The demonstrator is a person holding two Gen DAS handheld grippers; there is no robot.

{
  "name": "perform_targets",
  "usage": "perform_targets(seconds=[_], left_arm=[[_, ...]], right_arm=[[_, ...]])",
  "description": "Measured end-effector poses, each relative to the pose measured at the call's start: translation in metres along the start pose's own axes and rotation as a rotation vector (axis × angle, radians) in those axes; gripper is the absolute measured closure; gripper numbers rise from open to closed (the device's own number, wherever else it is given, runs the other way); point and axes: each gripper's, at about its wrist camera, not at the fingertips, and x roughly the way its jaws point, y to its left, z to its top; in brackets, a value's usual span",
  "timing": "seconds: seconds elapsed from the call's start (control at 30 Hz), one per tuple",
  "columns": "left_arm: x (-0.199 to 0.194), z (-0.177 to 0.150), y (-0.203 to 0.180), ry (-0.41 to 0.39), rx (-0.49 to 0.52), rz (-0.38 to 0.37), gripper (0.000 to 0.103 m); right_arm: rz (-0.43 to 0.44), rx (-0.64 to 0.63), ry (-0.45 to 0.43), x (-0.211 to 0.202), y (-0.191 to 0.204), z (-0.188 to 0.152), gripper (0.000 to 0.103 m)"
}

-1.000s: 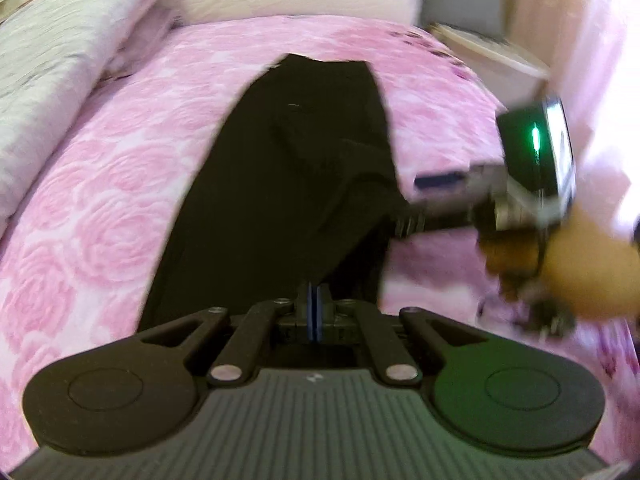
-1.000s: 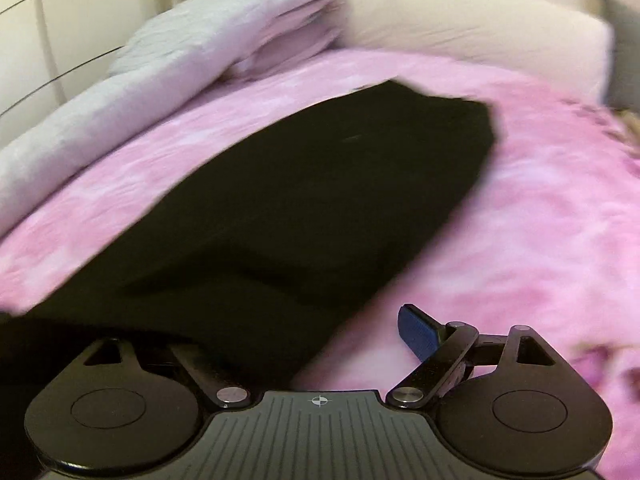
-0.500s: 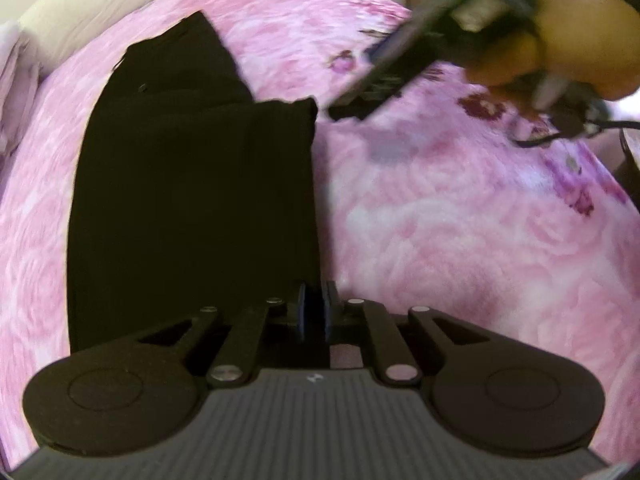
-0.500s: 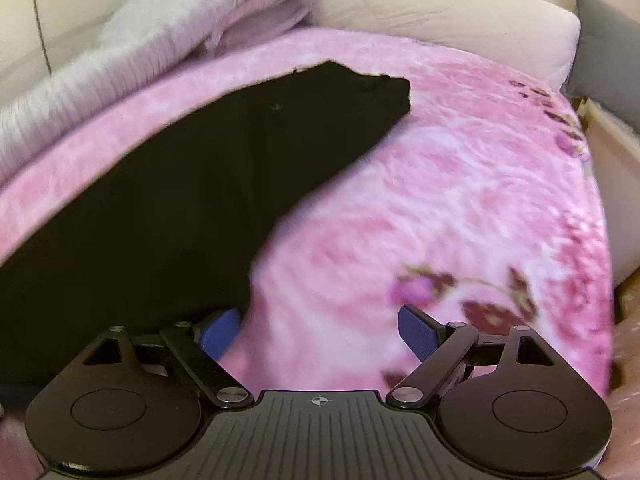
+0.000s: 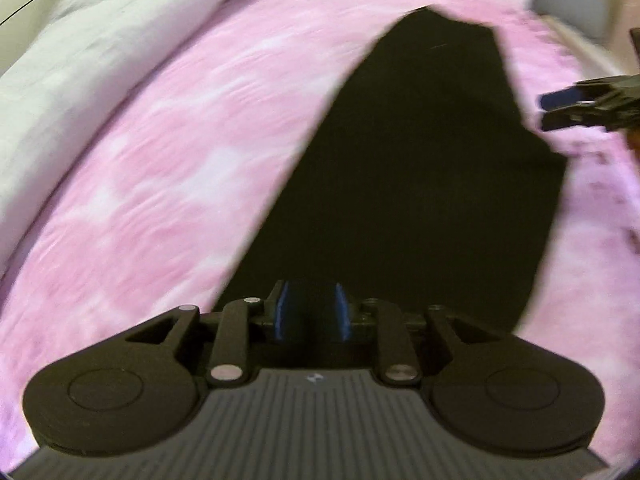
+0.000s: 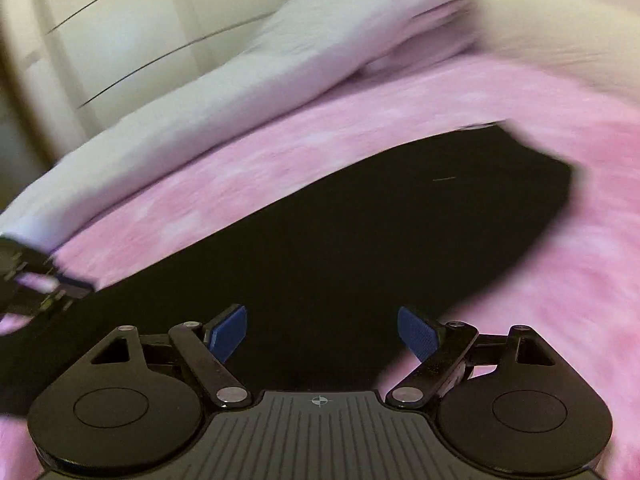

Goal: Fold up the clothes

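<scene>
My left gripper has its jaws a little apart, blue pads w/ a narrow gap, dark cloth showing between them; can't tell if they touch it. My right gripper has jaws spread wide, nothing held, hovering over the near edge of the black garment. That garment lies flat on the pink floral bedspread, long strip running away from me toward the far end of the bed. In left wrist view the garment fills the centre, and my right gripper pokes in from the right edge just beside the cloth's right side. Pale grey quilt is bunched along the left side of the bed. Both views motion-blurred
</scene>
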Motion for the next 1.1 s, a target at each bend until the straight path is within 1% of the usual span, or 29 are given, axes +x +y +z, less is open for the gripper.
perform_targets(seconds=[0.03, 0.1, 0.13, 0.2, 0.23, 0.3, 0.37, 0.4, 0.43, 0.47, 0.5, 0.57, 0.63, 0.67, 0.7, 0.73, 0.77, 0.8, 0.83, 0.87, 0.9, 0.97, 1.03, 1.1], left_arm=[[0.007, -0.004, 0.011, 0.012, -0.029, 0.004, 0.083], [0.019, -0.011, 0.025, 0.029, -0.059, 0.008, 0.082], [0.021, -0.014, 0.031, 0.036, -0.062, -0.003, 0.082], [0.022, -0.019, 0.041, 0.044, -0.061, -0.032, 0.082], [0.021, -0.02, 0.042, 0.044, -0.044, -0.045, 0.082], [0.022, -0.022, 0.042, 0.045, -0.008, -0.068, 0.081], [0.027, -0.023, 0.041, 0.059, 0.045, -0.082, 0.076], [0.03, -0.024, 0.041, 0.066, 0.073, -0.089, 0.074], [0.033, -0.023, 0.04, 0.071, 0.095, -0.095, 0.074], [0.036, -0.023, 0.039, 0.075, 0.116, -0.102, 0.07], [0.038, -0.022, 0.039, 0.073, 0.125, -0.11, 0.069], [0.041, -0.021, 0.039, 0.067, 0.138, -0.126, 0.069], [0.042, -0.022, 0.041, 0.059, 0.14, -0.139, 0.07], [0.041, -0.023, 0.042, 0.055, 0.132, -0.145, 0.072], [0.041, -0.024, 0.043, 0.052, 0.122, -0.151, 0.078], [0.04, -0.025, 0.044, 0.048, 0.112, -0.157, 0.079], [0.04, -0.026, 0.045, 0.044, 0.102, -0.163, 0.087], [0.039, -0.026, 0.045, 0.041, 0.09, -0.17, 0.096], [0.037, -0.025, 0.046, 0.04, 0.081, -0.17, 0.098], [0.035, -0.024, 0.047, 0.039, 0.074, -0.169, 0.101], [0.032, -0.022, 0.048, 0.035, 0.067, -0.173, 0.101], [0.025, -0.019, 0.054, 0.017, 0.06, -0.16, 0.101], [0.025, -0.018, 0.058, 0.008, 0.059, -0.125, 0.102], [0.031, -0.02, 0.062, 0.018, 0.041, -0.084, 0.103]], right_arm=[[0.028, -0.023, 0.011, 0.004, -0.002, 0.006, 0.019], [0.084, -0.069, 0.033, 0.013, -0.005, 0.019, 0.028], [0.072, -0.086, 0.055, 0.012, -0.007, 0.02, 0.032], [0.006, -0.113, 0.11, 0.006, -0.011, 0.016, 0.032], [0.005, -0.152, 0.105, 0.001, -0.008, 0.021, 0.032], [0.038, -0.255, 0.061, -0.01, 0.006, 0.037, 0.033], [0.072, -0.359, 0.017, -0.022, 0.019, 0.054, 0.033], [0.1, -0.424, 0.008, -0.019, 0.028, 0.066, 0.033], [0.134, -0.495, 0.005, -0.012, 0.039, 0.079, 0.033], [0.16, -0.574, 0.014, 0.0, 0.05, 0.091, 0.033], [0.18, -0.655, 0.029, 0.014, 0.061, 0.103, 0.033], [0.175, -0.819, 0.055, 0.048, 0.083, 0.125, 0.033], [0.191, -0.935, 0.053, 0.078, 0.099, 0.141, 0.034], [0.204, -0.984, 0.056, 0.091, 0.106, 0.148, 0.038], [0.211, -1.013, 0.073, 0.102, 0.111, 0.153, 0.041], [0.214, -1.031, 0.097, 0.112, 0.114, 0.155, 0.051], [0.218, -1.048, 0.122, 0.121, 0.117, 0.158, 0.067], [0.221, -1.066, 0.147, 0.13, 0.12, 0.161, 0.079], [0.225, -1.083, 0.172, 0.14, 0.123, 0.163, 0.103], [0.222, -1.098, 0.185, 0.144, 0.122, 0.162, 0.103], [0.216, -1.107, 0.188, 0.144, 0.12, 0.161, 0.103], [0.193, -1.107, 0.157, 0.136, 0.119, 0.165, 0.103], [0.17, -1.06, 0.107, 0.131, 0.114, 0.177, 0.103], [0.163, -1.006, 0.092, 0.138, 0.11, 0.19, 0.103]])
